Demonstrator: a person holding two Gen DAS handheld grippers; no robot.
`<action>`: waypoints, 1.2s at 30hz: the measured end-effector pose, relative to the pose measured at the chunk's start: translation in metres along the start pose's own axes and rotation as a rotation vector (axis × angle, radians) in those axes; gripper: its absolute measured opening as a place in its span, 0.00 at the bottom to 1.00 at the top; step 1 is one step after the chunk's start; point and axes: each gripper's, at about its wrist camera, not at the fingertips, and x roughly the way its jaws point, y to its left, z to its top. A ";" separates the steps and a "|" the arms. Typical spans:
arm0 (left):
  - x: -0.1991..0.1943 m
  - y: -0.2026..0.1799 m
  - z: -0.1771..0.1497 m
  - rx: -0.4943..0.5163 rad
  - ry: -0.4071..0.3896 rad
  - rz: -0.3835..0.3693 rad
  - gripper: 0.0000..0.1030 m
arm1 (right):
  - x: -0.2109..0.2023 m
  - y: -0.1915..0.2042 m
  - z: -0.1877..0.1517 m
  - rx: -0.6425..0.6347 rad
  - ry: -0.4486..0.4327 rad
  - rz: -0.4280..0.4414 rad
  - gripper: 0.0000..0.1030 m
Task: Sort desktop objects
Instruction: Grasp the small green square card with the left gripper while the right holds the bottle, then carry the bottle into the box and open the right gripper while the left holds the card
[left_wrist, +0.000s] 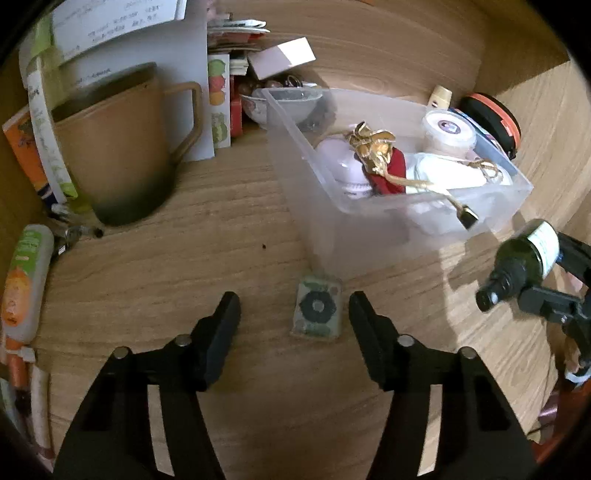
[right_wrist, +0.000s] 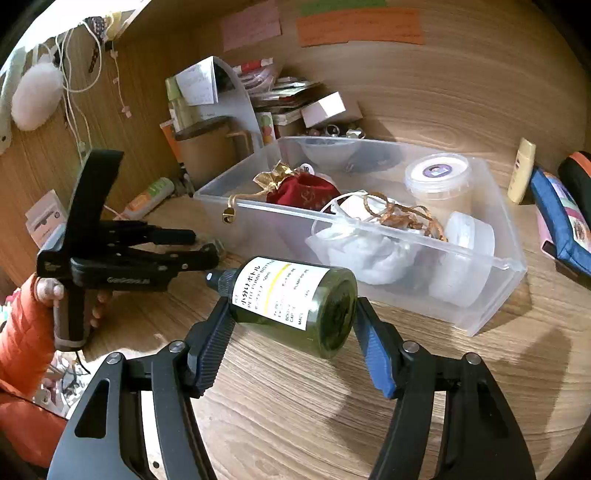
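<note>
Green pump bottle (right_wrist: 295, 306) sits between the fingers of the right gripper (right_wrist: 291, 325), lying sideways, black nozzle to the left, flat bottom to the right. Both pads press on it, so the jaws are clenched on the bottle. It is lifted above the wood desk (right_wrist: 295, 406), just in front of the clear plastic bin (right_wrist: 480, 317). In the left wrist view the same bottle (left_wrist: 524, 258) is at the right edge, near the bin's front corner.

Left gripper (left_wrist: 293, 306) has its jaws released, wide apart, w/ nothing between the pads. A small square packet (left_wrist: 317, 310) w/ a dark round shape lies flat on the desk between the two fingers, touching neither, just beside the bin's near corner (left_wrist: 325, 258). In the right wrist view the left gripper (right_wrist: 207, 247) is held by a hand (right_wrist: 51, 291) in an orange sleeve.

Inside the bin: a red pouch (right_wrist: 303, 192) w/ gold trim, a white bag (right_wrist: 362, 251) w/ gold cord, a round tub (right_wrist: 437, 177) w/ lid, and one more clear jar (right_wrist: 465, 251) on its side.

Brown mug (left_wrist: 122, 147) stands upright left of the bin, well apart from it. An orange-green tube (left_wrist: 26, 280) lies at the left edge of the desk.
</note>
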 end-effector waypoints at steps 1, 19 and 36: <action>0.001 -0.002 0.001 0.010 0.001 0.006 0.54 | -0.001 0.000 0.000 -0.001 -0.001 0.001 0.60; 0.014 -0.029 0.010 0.145 0.029 0.038 0.23 | 0.003 -0.012 0.000 0.036 -0.007 0.028 0.60; -0.026 -0.037 -0.002 0.137 -0.050 0.023 0.23 | -0.012 -0.010 0.000 0.043 -0.035 0.007 0.60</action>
